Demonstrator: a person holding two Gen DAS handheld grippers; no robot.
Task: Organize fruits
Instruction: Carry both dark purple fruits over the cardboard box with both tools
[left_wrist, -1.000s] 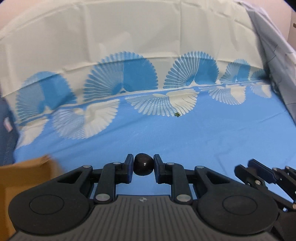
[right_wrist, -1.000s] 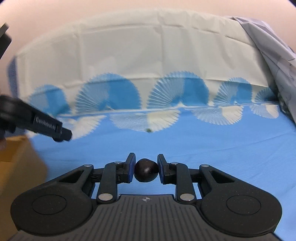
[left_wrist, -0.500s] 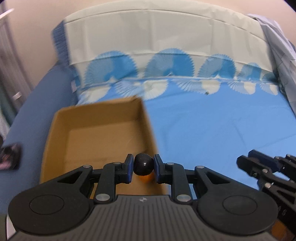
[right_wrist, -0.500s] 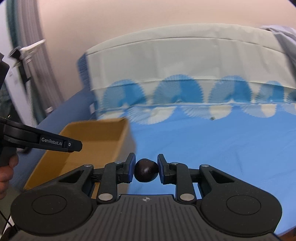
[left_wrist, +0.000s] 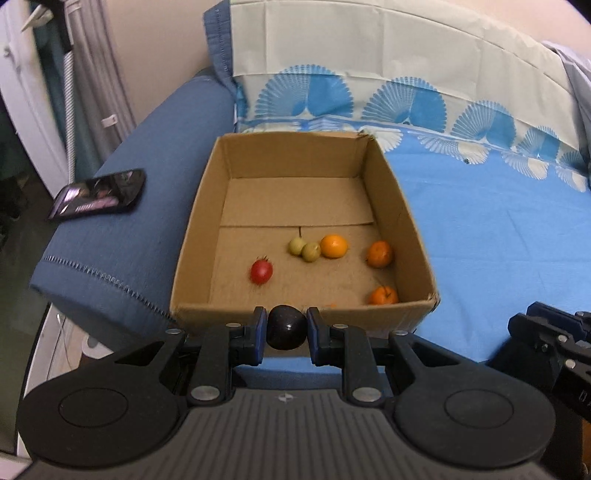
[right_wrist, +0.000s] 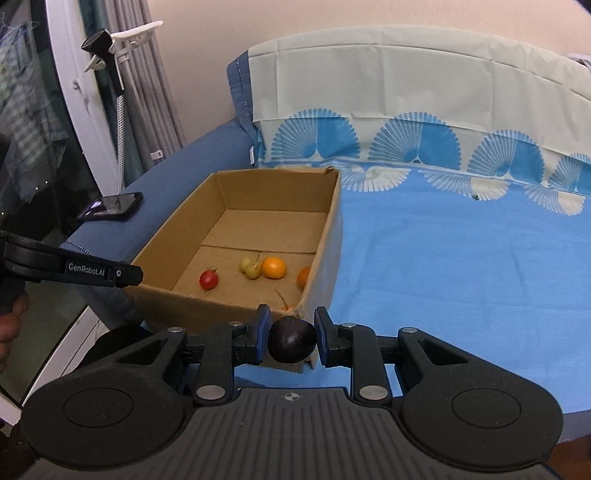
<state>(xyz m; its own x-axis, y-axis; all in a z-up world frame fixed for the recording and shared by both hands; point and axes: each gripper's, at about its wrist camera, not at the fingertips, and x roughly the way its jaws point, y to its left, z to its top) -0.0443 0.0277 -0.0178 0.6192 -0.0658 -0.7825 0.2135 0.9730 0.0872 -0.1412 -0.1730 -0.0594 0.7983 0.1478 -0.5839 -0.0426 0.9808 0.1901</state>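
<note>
My left gripper (left_wrist: 286, 329) is shut on a dark plum (left_wrist: 286, 336), just in front of the near wall of an open cardboard box (left_wrist: 199, 221). On the box floor lie a red tomato (left_wrist: 261, 271), two small green fruits (left_wrist: 303, 249) and three orange fruits (left_wrist: 334, 246). My right gripper (right_wrist: 291, 334) is shut on a second dark plum (right_wrist: 293, 343) and sits by the box's (right_wrist: 327, 236) near right corner. In the right wrist view the left gripper's finger (right_wrist: 74, 271) crosses the left edge.
The box rests on a bed with a light blue fan-patterned sheet (left_wrist: 498, 229) that stretches off to the right. A black phone (left_wrist: 98, 194) lies on the dark blue cover to the left of the box. Curtains and a window frame (right_wrist: 92, 110) stand beyond the bed's left side.
Both grippers have swung left across the bed, each holding its dark plum. The box came fully into view, and the fruits inside it and the phone now show.
</note>
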